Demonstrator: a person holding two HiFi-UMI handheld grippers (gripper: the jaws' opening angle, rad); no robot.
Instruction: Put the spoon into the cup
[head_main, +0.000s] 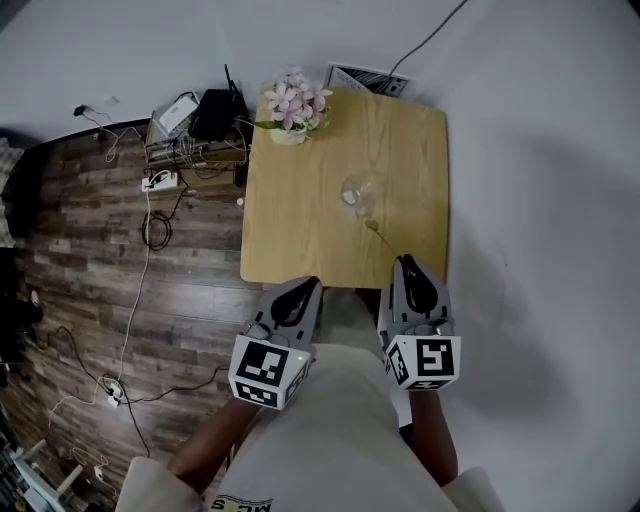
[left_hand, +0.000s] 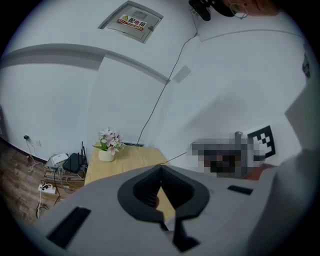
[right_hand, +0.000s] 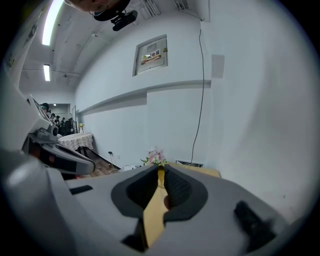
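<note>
A clear glass cup (head_main: 360, 192) stands on the small wooden table (head_main: 300, 215), right of its middle. A thin gold spoon (head_main: 380, 235) slants in the air just in front of the cup, bowl end nearest it. My right gripper (head_main: 404, 261) is shut on the spoon's handle at the table's near edge; in the right gripper view the gold handle (right_hand: 155, 207) runs between the closed jaws of that gripper (right_hand: 161, 170). My left gripper (head_main: 312, 283) hangs shut and empty by the near edge, its jaws (left_hand: 160, 168) meeting. Neither gripper view shows the cup.
A white pot of pink flowers (head_main: 292, 108) sits at the table's far left corner. Left of the table, a low shelf (head_main: 195, 135) holds a router and boxes, with cables (head_main: 150, 225) trailing over the wood floor. A white wall runs along the right.
</note>
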